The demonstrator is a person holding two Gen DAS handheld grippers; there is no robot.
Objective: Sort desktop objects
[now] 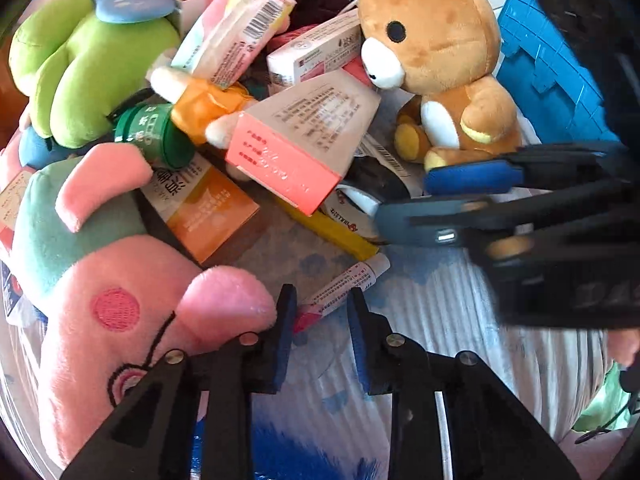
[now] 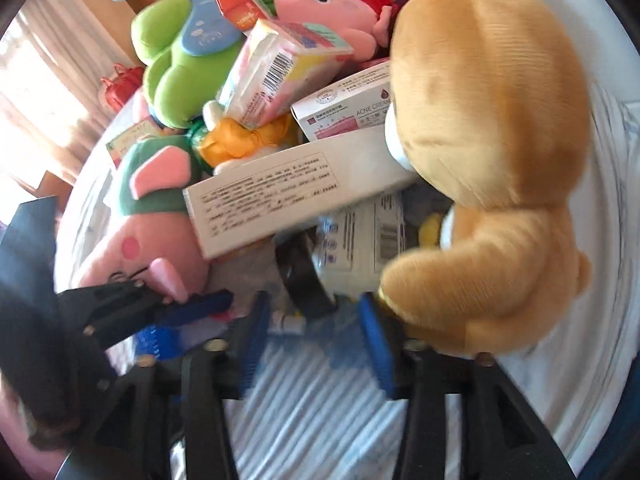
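A small white ointment tube (image 1: 344, 288) with a red end lies slantwise on the striped cloth (image 1: 440, 344). My left gripper (image 1: 320, 308) stands over it, jaws narrow and open, the tube's red end in the gap. A pink pig plush (image 1: 120, 308) presses against its left finger. My right gripper (image 1: 402, 198) reaches in from the right, open, its tips beside a white tape roll (image 1: 352, 206). In the right wrist view the right gripper (image 2: 314, 320) is open over the cloth, and the brown bear (image 2: 492, 160) leans on its right finger.
Piled behind are a coral-and-white box (image 1: 296, 140), an orange box (image 1: 208, 212), a yellow box (image 1: 332, 232), a green bottle (image 1: 156, 136), a green plush (image 1: 80, 64) and several more cartons. A blue crate (image 1: 548, 68) stands at the right.
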